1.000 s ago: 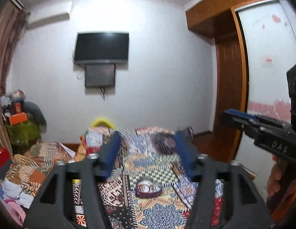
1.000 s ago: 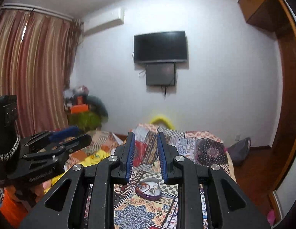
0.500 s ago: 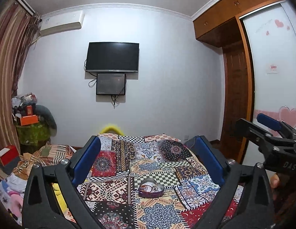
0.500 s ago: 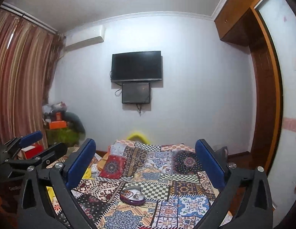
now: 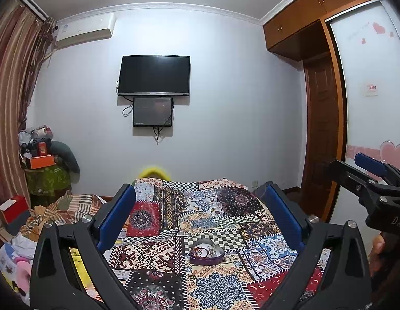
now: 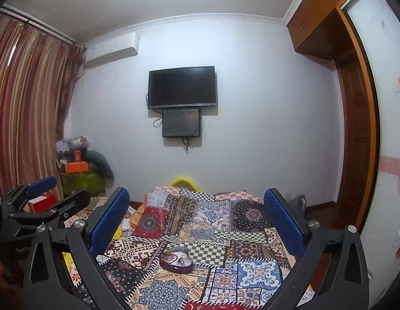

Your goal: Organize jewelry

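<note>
Jewelry (image 5: 207, 251) tangled in its heart-shaped tin (image 5: 206, 256) ahead of both released grippers, left gripper (image 5: 200, 223) and right gripper (image 6: 197, 224), could snag and tip the tin on the soft bed (image 5: 225, 279).

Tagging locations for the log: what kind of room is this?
A bedroom, most likely: a bed under a patchwork cover, a wall TV, and a built-in wardrobe. A jewelry box lies on the bed.

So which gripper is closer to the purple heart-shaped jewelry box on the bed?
Hard to tell. The left gripper and right gripper both hover open, well back from the jewelry box, which appears similar in both views.
</note>
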Action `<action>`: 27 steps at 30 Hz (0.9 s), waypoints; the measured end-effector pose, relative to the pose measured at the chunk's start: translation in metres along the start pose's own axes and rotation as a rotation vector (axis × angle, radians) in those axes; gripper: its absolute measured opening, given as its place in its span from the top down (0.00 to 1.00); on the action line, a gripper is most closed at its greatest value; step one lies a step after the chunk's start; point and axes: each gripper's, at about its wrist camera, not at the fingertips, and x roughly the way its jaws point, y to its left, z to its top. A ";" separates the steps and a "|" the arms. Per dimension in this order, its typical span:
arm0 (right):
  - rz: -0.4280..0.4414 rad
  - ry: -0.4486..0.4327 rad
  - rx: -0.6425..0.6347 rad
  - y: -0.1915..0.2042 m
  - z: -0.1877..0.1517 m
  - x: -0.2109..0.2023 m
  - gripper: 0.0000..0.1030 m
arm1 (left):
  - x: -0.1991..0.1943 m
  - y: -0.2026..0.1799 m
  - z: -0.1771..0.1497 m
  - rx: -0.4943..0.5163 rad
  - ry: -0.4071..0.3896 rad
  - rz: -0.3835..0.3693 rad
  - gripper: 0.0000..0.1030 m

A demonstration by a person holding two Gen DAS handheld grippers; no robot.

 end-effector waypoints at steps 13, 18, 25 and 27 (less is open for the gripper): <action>-0.001 0.023 0.009 -0.001 -0.002 -0.003 0.00 | 0.007 0.001 -0.004 -0.003 0.015 0.018 0.00; 0.003 0.041 0.022 -0.003 -0.002 -0.002 0.00 | 0.009 0.001 -0.006 -0.011 0.023 0.016 0.00; 0.014 0.055 0.017 -0.002 -0.003 0.000 0.00 | 0.012 0.004 -0.008 -0.026 0.035 0.007 0.00; 0.013 0.057 0.014 -0.001 -0.003 0.000 0.00 | 0.013 0.004 -0.009 -0.028 0.039 0.005 0.00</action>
